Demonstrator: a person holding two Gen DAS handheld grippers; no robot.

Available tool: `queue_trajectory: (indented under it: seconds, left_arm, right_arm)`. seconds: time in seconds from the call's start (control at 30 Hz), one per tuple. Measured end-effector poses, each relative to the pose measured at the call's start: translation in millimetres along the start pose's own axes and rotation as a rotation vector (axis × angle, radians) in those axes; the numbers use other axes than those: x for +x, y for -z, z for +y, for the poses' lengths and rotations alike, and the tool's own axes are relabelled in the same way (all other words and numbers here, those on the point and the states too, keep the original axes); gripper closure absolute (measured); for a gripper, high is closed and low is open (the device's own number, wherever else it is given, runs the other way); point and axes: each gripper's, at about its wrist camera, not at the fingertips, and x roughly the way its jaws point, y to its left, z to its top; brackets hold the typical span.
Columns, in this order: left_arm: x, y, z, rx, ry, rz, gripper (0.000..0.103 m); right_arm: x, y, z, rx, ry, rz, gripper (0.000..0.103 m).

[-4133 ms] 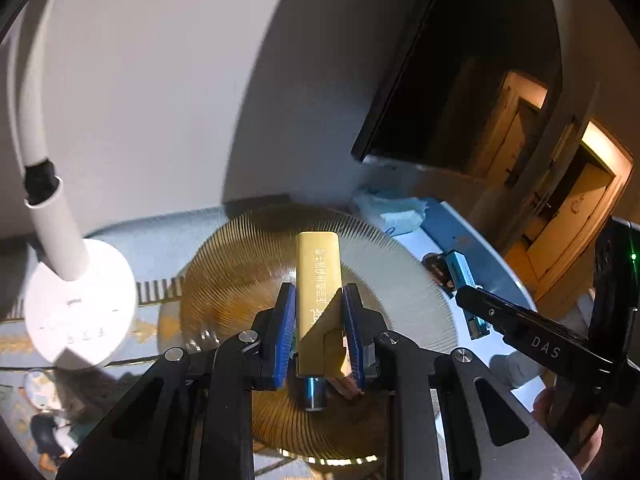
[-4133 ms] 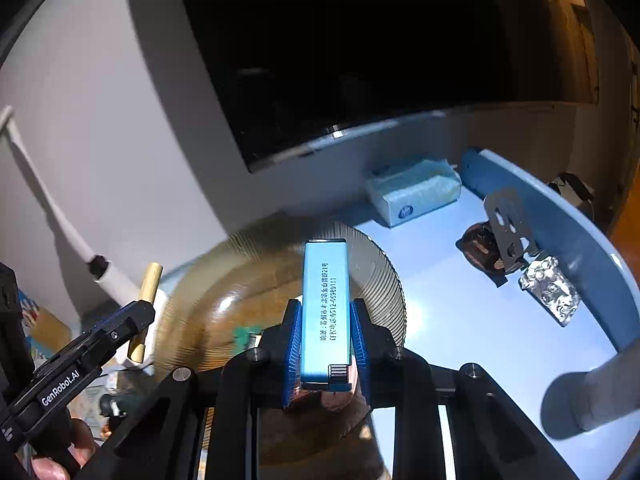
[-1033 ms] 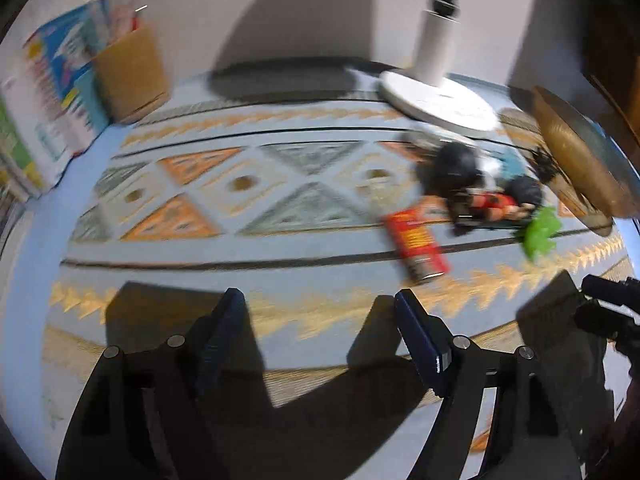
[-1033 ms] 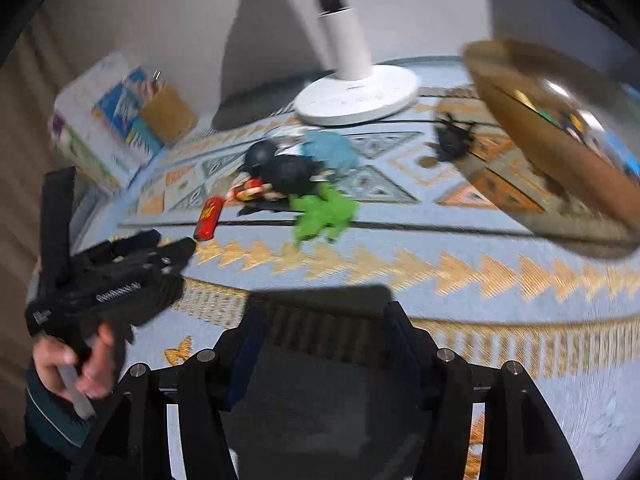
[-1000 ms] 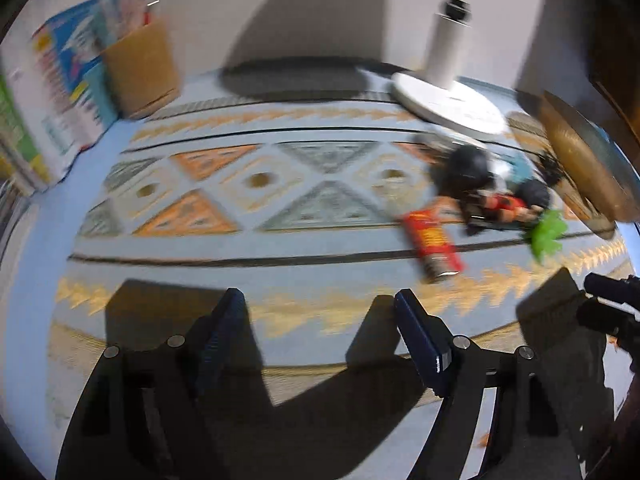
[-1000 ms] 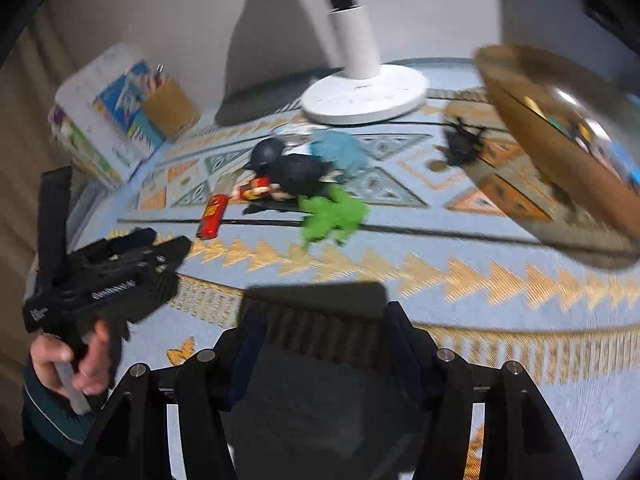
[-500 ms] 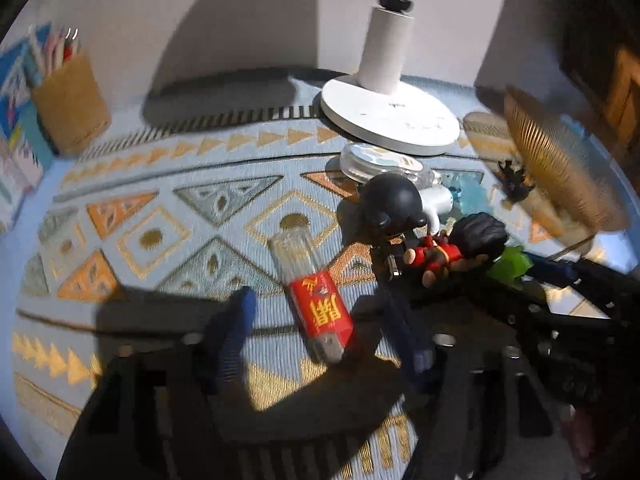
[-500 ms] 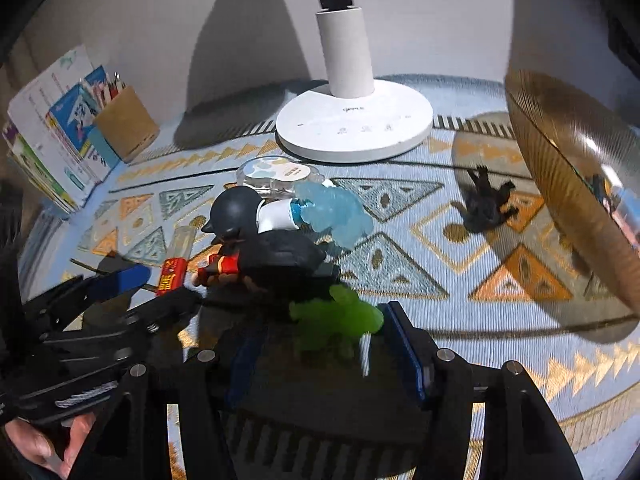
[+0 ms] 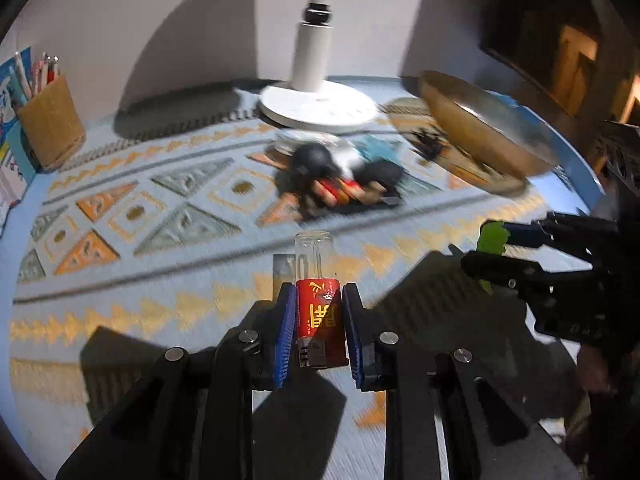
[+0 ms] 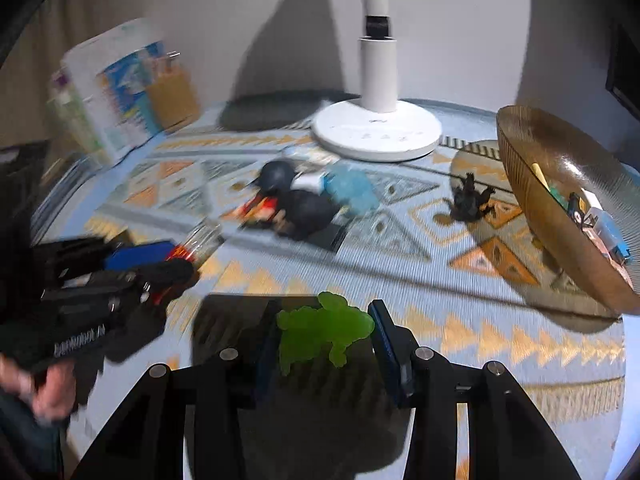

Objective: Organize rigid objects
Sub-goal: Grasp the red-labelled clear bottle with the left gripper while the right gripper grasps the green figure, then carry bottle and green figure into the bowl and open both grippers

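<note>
My left gripper (image 9: 319, 320) is shut on a red lighter with a clear end (image 9: 318, 308), held above the patterned mat. My right gripper (image 10: 324, 338) is shut on a green rubbery toy (image 10: 322, 330); it also shows in the left wrist view (image 9: 494, 238). A gold ribbed bowl (image 10: 560, 216) at the right holds several small things. A pile of loose objects (image 10: 298, 200) lies mid-mat: a black ball-shaped figure, a dark lump, a red piece, a pale blue piece. A small black figurine (image 10: 470, 200) stands near the bowl.
A white lamp base (image 10: 378, 130) stands at the back. A brown pen cup (image 9: 50, 128) and books are at the back left. The patterned mat (image 9: 160, 208) covers a round blue table whose edge (image 9: 580, 168) curves at the right.
Both grippers closed: the left took the red lighter off the mat and lifted it, the right took the green toy and pulled back from the pile.
</note>
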Motion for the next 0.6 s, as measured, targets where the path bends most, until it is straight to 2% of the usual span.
queue_trajectory:
  seconds: [0.07, 0.13, 0.33, 0.37, 0.4, 0.47, 0.6]
  left_arm:
    - [-2, 9, -3, -0.002, 0.023, 0.008, 0.083]
    - [2, 13, -5, -0.005, 0.015, 0.016, 0.083]
    - [8, 14, -7, -0.016, -0.016, 0.033, 0.081]
    - [9, 14, -6, -0.021, -0.012, 0.035, 0.076]
    - [7, 15, -6, -0.027, 0.000, 0.034, 0.071]
    - [7, 15, -7, -0.031, -0.002, 0.031, 0.068]
    - [9, 14, -13, -0.010, -0.040, 0.025, 0.068]
  right_arm:
    - [-4, 7, 2, -0.026, 0.013, 0.000, 0.060]
    - [-11, 25, 3, -0.079, 0.065, 0.010, 0.060]
    - [-9, 37, -2, -0.055, 0.089, 0.029, 0.060]
    - [-8, 39, -2, -0.051, 0.103, 0.033, 0.060]
    - [-8, 42, -3, -0.046, 0.109, 0.042, 0.058]
    - [-7, 48, -6, -0.018, 0.111, 0.051, 0.039]
    - [-22, 56, -16, 0.061, 0.074, 0.020, 0.038]
